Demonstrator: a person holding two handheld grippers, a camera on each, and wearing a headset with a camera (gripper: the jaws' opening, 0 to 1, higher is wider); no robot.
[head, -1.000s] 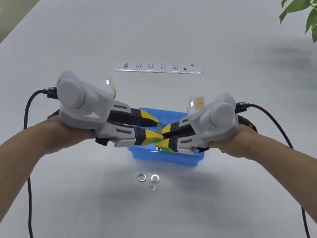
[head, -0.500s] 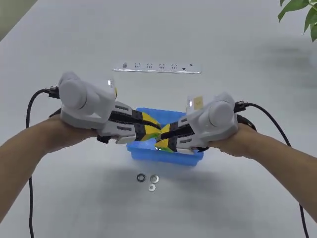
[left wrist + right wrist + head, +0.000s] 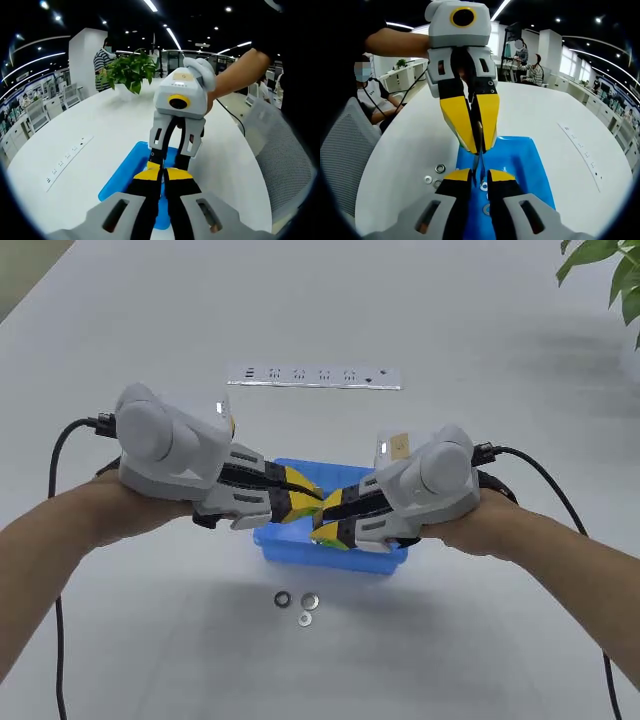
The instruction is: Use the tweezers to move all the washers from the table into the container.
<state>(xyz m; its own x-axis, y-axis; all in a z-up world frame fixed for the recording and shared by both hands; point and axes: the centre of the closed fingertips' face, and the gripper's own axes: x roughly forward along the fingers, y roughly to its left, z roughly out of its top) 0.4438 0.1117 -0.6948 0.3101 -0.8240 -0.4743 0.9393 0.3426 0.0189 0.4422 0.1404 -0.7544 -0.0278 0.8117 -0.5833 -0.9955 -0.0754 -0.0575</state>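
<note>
Over the blue container [image 3: 335,560] my two grippers meet tip to tip. The left gripper [image 3: 312,502] comes in from the left, shut on the thin metal tweezers [image 3: 479,150]. The tweezers run down between the jaws of the right gripper [image 3: 320,528], which stand nearly together around them. Three washers [image 3: 296,602] lie on the white table just in front of the container; the right gripper view has them [image 3: 435,176] to the left of it. Two washers [image 3: 484,187] lie inside the container [image 3: 525,165].
A white power strip [image 3: 313,376] lies behind the container. Green plant leaves [image 3: 600,260] hang in at the far right corner. Black cables trail from both grippers. People sit at desks beyond the table.
Both grippers stay tip to tip over the container. The view has shifted slightly; the washers have not moved.
</note>
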